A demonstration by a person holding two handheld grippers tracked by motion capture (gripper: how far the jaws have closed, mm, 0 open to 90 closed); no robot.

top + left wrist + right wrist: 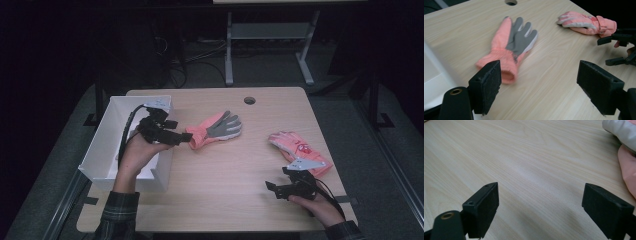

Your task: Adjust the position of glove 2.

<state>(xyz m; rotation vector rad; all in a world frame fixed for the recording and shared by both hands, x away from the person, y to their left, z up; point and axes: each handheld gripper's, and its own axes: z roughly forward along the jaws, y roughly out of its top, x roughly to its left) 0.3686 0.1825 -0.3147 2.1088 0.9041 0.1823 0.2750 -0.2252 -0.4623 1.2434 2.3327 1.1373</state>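
Hovering just over the tabletop [215, 170], the left tongs [187, 138] are pointing at the cuff of a pink glove with a grey palm [216, 128], which is lying flat, palm up, near the middle of the tabletop. In the left gripper view that glove [511, 47] is sitting ahead of the jaws, its cuff close to the left jaw, and the tongs are standing wide apart with nothing pressed between them. A person's left hand [137, 152] is holding these tongs above the edge of a white box [107, 145] at the tabletop's left side. The right tongs [272, 189] are resting low near the front right corner, jaws spread and empty over bare wood. A second pink glove [295, 147] is lying just beyond them, back up, well apart from the first.
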